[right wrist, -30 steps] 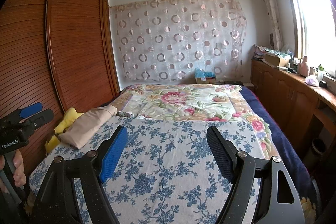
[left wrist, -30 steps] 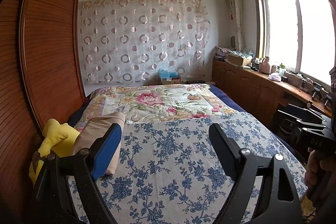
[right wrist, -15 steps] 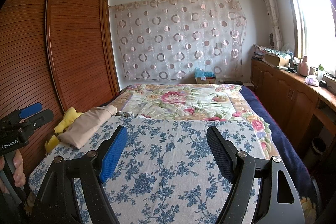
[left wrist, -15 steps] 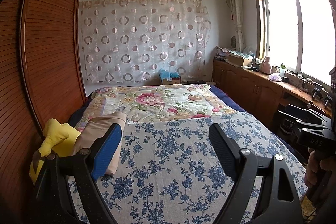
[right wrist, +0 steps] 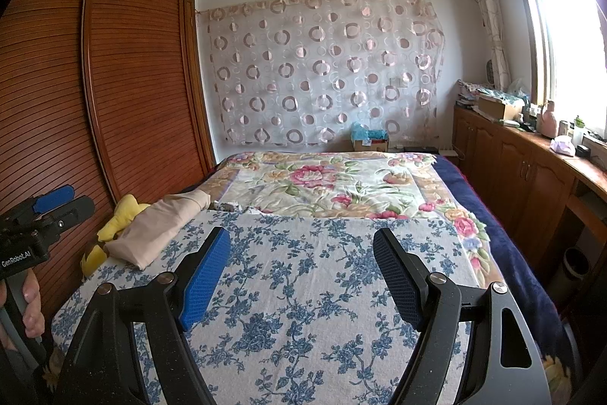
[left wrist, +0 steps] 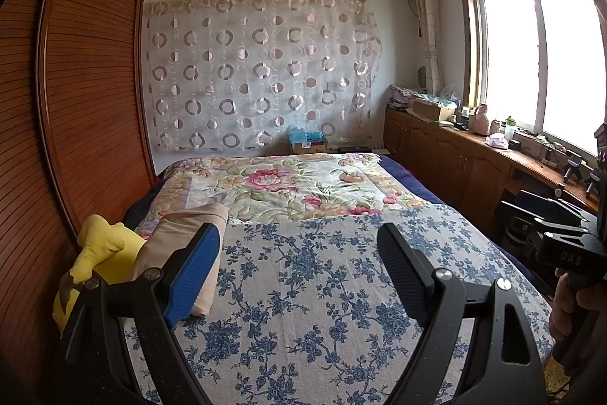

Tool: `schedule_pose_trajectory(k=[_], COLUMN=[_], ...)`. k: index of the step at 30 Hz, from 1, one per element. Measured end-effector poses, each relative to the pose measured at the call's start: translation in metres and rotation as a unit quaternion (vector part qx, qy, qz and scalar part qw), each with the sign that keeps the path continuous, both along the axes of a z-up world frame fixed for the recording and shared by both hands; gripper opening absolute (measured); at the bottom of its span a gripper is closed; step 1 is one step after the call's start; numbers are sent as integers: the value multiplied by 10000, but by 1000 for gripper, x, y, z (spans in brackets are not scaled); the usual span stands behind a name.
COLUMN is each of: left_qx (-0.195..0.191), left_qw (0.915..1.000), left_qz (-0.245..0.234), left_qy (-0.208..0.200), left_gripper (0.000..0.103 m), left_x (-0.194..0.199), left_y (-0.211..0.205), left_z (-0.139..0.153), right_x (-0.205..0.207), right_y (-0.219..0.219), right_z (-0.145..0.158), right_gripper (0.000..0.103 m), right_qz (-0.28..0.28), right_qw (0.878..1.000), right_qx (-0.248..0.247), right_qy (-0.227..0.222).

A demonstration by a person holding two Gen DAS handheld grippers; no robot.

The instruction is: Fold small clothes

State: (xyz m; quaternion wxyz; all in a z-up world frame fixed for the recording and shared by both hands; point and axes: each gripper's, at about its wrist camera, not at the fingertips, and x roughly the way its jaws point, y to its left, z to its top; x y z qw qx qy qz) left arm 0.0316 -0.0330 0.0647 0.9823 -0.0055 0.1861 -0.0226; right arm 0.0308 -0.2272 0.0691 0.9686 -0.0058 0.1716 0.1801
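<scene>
A folded beige garment (left wrist: 178,234) (right wrist: 159,226) lies at the bed's left edge, partly on top of a yellow garment (left wrist: 102,249) (right wrist: 121,215). My left gripper (left wrist: 297,264) hovers open over the blue-flowered sheet (left wrist: 311,272), its left finger in front of the beige garment, nothing between the fingers. My right gripper (right wrist: 301,264) also stands open and empty above the same sheet (right wrist: 303,276), to the right of the clothes. Each view shows the other gripper held by a hand at its edge.
A wooden slatted wardrobe (right wrist: 125,82) runs close along the bed's left side. A pink-flowered quilt (left wrist: 280,185) covers the far half of the bed. Wooden cabinets (right wrist: 523,169) with clutter stand along the right under the window. A circle-patterned curtain hangs on the back wall.
</scene>
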Motion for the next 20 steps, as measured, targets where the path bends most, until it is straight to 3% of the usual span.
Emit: schedule_pose_trajectory(k=[20], left_qx=[-11], left_qw=[10000], left_qz=[26], left_qy=[22], left_gripper=[86], left_x=[0], left_y=[2], left_z=[1], right_x=[2], right_y=[-2], right_z=[-2], right_gripper=[79], right_qz=[7], right_qw=[10000], right_qx=[-3], right_qy=[4])
